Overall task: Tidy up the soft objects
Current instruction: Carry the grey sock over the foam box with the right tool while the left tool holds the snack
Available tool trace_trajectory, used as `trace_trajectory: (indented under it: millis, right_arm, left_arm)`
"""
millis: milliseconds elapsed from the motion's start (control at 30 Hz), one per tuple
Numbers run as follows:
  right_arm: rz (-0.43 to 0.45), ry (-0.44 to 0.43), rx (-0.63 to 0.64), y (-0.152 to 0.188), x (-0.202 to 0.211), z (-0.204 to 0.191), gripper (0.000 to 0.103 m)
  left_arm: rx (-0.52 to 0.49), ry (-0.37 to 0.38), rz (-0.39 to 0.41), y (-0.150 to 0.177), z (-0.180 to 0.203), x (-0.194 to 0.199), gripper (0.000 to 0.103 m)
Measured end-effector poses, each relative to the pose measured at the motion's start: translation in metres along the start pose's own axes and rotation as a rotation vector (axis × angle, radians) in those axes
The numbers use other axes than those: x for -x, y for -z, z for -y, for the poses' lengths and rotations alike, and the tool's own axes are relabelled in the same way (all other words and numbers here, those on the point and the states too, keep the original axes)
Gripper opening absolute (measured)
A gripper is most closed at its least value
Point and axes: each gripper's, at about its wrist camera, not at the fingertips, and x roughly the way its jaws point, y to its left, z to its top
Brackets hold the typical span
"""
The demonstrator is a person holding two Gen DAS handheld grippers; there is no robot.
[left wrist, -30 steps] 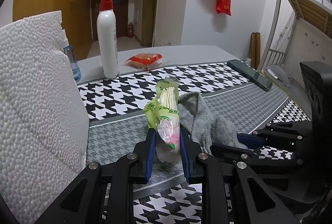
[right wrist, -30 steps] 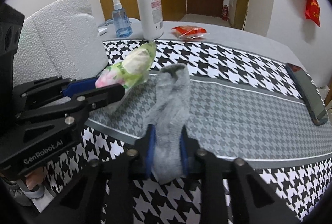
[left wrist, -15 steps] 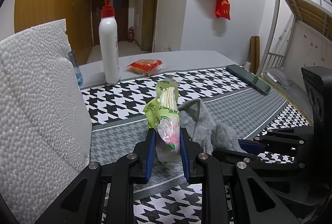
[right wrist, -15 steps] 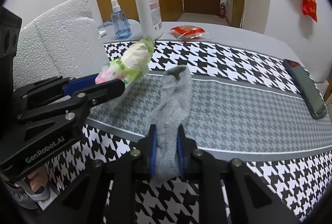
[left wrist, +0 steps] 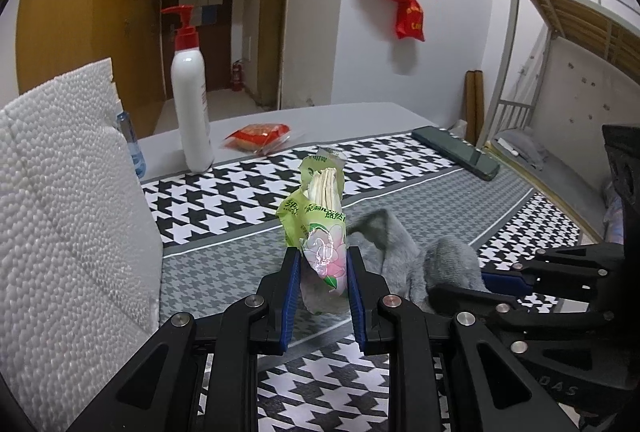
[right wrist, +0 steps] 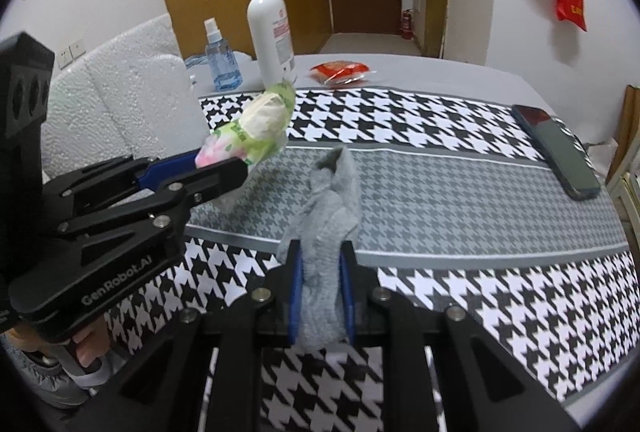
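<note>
Foam block [left wrist: 68, 200] just beside left gripper [left wrist: 322, 272] (pump bottle [left wrist: 190, 104] behind).

We see a soft, fuzzy grey knit sock [right wrist: 332, 208], a glossy crinkled plastic tissue pack [left wrist: 322, 232], our matt black grippers' smooth blue pads [left wrist: 289, 300], a pebbly white foam block [left wrist: 68, 212], a smooth plastic pump bottle [right wrist: 270, 36], a woven houndstooth cloth [right wrist: 460, 192].

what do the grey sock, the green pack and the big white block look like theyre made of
Sock: soft knit fabric, matte and fuzzy; it sags limp from the right hand-held gripper.
Pack: thin glossy plastic film, crinkled and shiny, with what looks like folded paper tissue inside; held in the left hand-held gripper.
Block: probably expanded foam, given its white beaded surface.
</note>
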Motion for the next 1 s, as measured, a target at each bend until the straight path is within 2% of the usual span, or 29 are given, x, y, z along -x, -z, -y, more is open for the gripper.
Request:
trace_trajectory:
  millis: [367, 733, 833, 1000]
  right_arm:
    - [0.061, 0.017, -0.027, 0.010, 0.038, -0.011, 0.021]
    - [0.134, 0.001, -0.049, 0.021, 0.077, -0.017, 0.018]
    - [0.143, -0.003, -0.045, 0.024, 0.084, -0.020, 0.018]
    - [0.103, 0.010, -0.030, 0.036, 0.076, -0.022, 0.019]
  left_arm:
    - [-0.015, -0.009, 0.018, 0.006, 0.004, 0.024, 0.024]
    - [-0.012, -0.019, 0.068, 0.010, 0.008, 0.066, 0.024]
    - [-0.011, -0.019, 0.085, 0.012, 0.009, 0.077, 0.024]
    - [-0.011, -0.027, 0.103, 0.017, 0.009, 0.090, 0.024]
